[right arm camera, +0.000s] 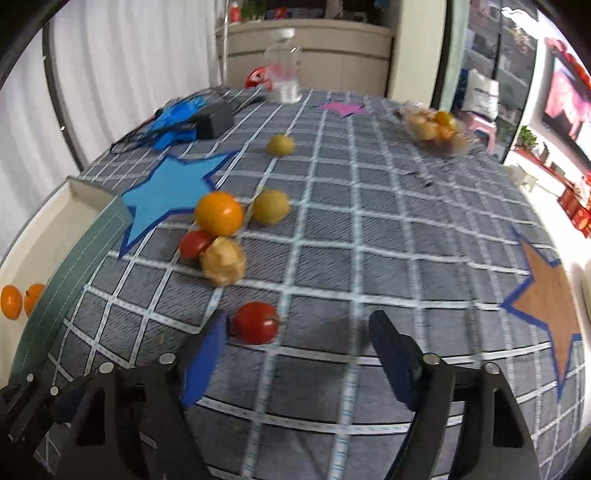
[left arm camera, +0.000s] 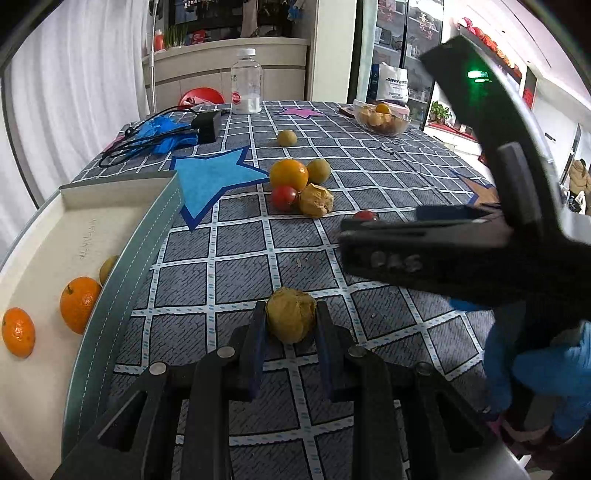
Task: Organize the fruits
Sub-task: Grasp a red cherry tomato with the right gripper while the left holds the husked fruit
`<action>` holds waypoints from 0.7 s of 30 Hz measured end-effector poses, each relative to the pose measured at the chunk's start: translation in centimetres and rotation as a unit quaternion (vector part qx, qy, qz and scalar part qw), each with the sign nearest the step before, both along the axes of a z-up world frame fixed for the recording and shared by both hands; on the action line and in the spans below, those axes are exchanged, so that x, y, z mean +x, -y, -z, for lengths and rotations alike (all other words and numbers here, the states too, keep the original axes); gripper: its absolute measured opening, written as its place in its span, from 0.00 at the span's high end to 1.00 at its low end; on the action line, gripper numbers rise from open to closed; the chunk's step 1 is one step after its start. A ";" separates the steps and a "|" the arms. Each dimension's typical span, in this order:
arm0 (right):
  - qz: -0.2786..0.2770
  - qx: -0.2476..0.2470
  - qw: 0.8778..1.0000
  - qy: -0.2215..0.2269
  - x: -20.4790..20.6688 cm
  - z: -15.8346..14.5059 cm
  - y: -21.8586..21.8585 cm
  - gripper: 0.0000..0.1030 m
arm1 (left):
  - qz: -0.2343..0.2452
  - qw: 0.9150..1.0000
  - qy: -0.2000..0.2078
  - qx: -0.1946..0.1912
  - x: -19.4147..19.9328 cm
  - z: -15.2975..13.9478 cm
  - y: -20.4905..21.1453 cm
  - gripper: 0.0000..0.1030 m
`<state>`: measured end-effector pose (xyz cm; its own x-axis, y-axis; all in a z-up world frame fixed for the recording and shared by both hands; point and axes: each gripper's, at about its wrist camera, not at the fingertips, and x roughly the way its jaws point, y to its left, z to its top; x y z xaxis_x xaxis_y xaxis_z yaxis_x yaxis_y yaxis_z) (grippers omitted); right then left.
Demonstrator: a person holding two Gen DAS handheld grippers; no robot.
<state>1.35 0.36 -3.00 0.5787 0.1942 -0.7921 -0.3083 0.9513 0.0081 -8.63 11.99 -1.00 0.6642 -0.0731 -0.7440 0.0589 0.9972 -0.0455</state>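
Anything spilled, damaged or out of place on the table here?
Nothing is spilled or visibly damaged. Small crumbs of husk dot the checked cloth, and a tangle of blue gloves with a black adapter lies at the far left, unrelated to the fruit.

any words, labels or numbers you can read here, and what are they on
White paper bag behind the table: dark print, roughly "SINYE...", letters uncertain.
Clear plastic bottle: round red label, text too small.
White inner wall of the grey-edged tray: faint handwritten marks, unreadable.
Glass cabinet doors: red characters, too blurred.
Nothing legible in the right wrist view.
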 end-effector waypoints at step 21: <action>0.040 0.121 0.992 -0.024 -2.9 -0.7 7.9 0.77 | 0.000 0.999 0.005 0.036 -0.2 0.1 1.0 0.74</action>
<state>-1.52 -7.53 -2.29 0.5622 0.3375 -0.7550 -0.2255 0.9409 0.2527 -8.85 11.01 -1.09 0.6716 -0.0193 -0.7407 0.0580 0.9980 0.0267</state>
